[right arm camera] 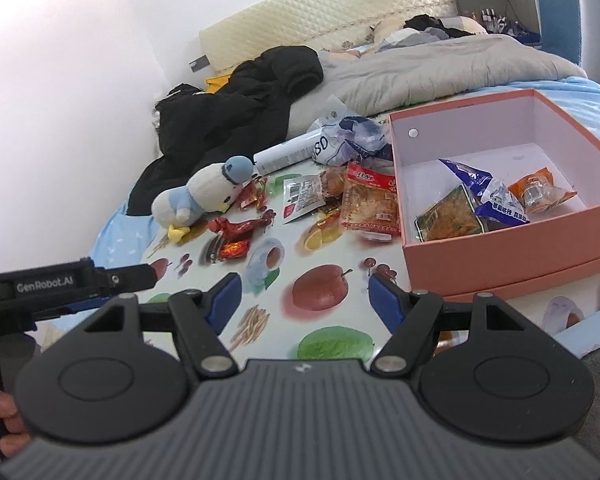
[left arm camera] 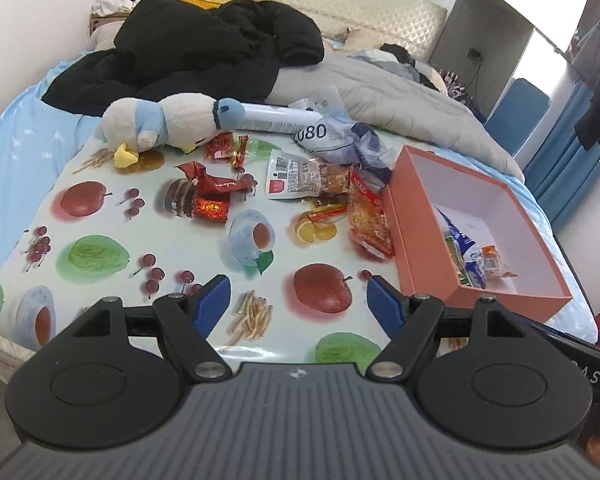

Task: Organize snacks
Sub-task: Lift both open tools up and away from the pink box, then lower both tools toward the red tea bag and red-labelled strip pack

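Snack packets lie scattered on a fruit-print cloth [left arm camera: 100,256] spread over the bed: red wrappers [left arm camera: 212,186], a white barcode packet [left arm camera: 290,176] and a clear orange-red packet [left arm camera: 370,220]. A pink box [left arm camera: 416,240] at the right holds a blue packet [right arm camera: 496,196], an orange one [right arm camera: 540,190] and a brownish one [right arm camera: 448,218]. My left gripper [left arm camera: 298,304] hovers open over the cloth's near part, nothing between its blue pads. My right gripper [right arm camera: 300,300] is also open and empty, just left of the pink box [right arm camera: 500,256]. The red wrappers [right arm camera: 240,228] and orange-red packet [right arm camera: 370,204] lie beyond it.
A white-and-blue plush bird [left arm camera: 160,120] lies at the cloth's far left beside a white tube [left arm camera: 276,118] and a crumpled plastic bag [left arm camera: 352,140]. A black jacket [left arm camera: 200,48] and grey quilt [left arm camera: 380,92] cover the bed behind. The left gripper's body [right arm camera: 68,284] shows at left in the right wrist view.
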Motion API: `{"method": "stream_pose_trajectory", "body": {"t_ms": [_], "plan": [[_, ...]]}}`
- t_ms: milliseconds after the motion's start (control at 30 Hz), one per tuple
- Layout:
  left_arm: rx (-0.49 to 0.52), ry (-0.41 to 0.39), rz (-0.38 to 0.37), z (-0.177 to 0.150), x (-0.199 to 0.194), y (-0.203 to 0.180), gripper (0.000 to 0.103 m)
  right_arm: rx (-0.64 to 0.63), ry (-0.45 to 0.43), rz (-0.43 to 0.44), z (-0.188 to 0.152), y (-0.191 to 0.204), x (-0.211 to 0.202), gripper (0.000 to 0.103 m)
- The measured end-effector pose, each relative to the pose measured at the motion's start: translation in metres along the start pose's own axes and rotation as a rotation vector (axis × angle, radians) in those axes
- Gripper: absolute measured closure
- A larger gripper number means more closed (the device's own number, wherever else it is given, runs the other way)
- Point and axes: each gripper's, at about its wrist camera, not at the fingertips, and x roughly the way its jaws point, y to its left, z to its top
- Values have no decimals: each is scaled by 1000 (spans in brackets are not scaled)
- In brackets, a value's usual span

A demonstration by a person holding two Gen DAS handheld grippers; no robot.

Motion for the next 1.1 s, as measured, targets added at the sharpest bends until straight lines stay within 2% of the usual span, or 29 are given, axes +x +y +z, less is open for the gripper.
{"method": "stream_pose_trajectory", "body": {"t_ms": [333,733,933,1100], "plan": [[-23,44,49,30,68,26,24,-43,49,-11,16,3,65,32],[-61,120,103,54,165,71,24,-162,128,-31,29,17,172,36],[-83,140,117,60,215,93,24,-113,125,-32,33,18,224,40],[-75,141,120,66,249,109,25,-23,91,-106,22,14,266,45]]}}
